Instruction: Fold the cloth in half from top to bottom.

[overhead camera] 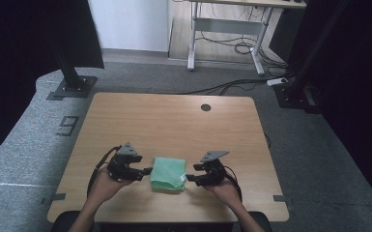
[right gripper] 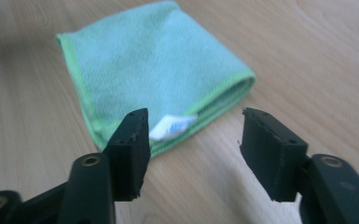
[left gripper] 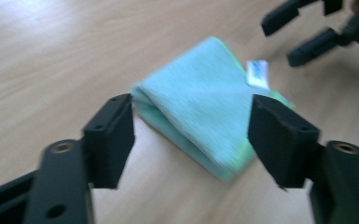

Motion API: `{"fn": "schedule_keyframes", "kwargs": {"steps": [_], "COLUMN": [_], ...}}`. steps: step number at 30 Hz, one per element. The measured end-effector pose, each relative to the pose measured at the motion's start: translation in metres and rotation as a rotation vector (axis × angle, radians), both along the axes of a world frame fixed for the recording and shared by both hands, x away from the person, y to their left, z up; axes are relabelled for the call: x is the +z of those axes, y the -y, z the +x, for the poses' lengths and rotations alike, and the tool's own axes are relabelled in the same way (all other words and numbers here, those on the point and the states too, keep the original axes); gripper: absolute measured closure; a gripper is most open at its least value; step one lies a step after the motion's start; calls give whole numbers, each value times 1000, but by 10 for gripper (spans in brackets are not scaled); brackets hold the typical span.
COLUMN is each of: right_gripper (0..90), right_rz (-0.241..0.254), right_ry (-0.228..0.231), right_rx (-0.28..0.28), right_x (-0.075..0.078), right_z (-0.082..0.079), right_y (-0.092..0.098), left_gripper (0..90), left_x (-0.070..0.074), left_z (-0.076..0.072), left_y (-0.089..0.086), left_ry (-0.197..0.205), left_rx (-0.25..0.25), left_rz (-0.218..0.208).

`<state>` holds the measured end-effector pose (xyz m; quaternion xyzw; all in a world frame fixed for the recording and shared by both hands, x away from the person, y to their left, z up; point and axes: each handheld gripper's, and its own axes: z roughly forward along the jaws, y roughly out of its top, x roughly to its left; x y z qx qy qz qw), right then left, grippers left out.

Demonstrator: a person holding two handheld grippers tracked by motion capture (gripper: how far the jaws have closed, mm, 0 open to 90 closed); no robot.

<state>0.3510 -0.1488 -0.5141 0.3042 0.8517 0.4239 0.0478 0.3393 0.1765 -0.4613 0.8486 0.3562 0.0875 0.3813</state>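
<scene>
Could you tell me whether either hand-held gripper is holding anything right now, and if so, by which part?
Nothing is held. Both the left hand-held gripper and the right hand-held gripper are open, flanking the folded green cloth on the table.

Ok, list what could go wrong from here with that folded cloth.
1. The green folded cloth has stacked layers; the open left hand-held gripper might pinch just the top one, so it unfolds.
2. The right hand-held gripper may catch only the white tag.
3. Uneven pulls could slide it on the table.
</scene>
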Motion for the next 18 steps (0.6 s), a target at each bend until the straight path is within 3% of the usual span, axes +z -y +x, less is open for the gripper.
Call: {"fn": "schedule_keyframes", "kwargs": {"steps": [3,6,10,18], "right_gripper": [364,312,261,236], "right_rz": [-1,-14,-47,-114], "right_ry": [8,11,12,11], "right_rx": [-5,-17,-21,-15], "right_x": [3,4,-4,-22], "right_z": [4,7,5,-8], "right_y": [-8,-19,-32,-35], "left_gripper": [252,208,168,162], "left_x": [-12,-27,-43,-66], "left_z": [14,21,18,6], "left_y": [6,16,20,16], "left_ry": [-8,-20,-26,-40], "left_rx": [26,38,56,91], "left_rz": [-12,18,77,98]}}
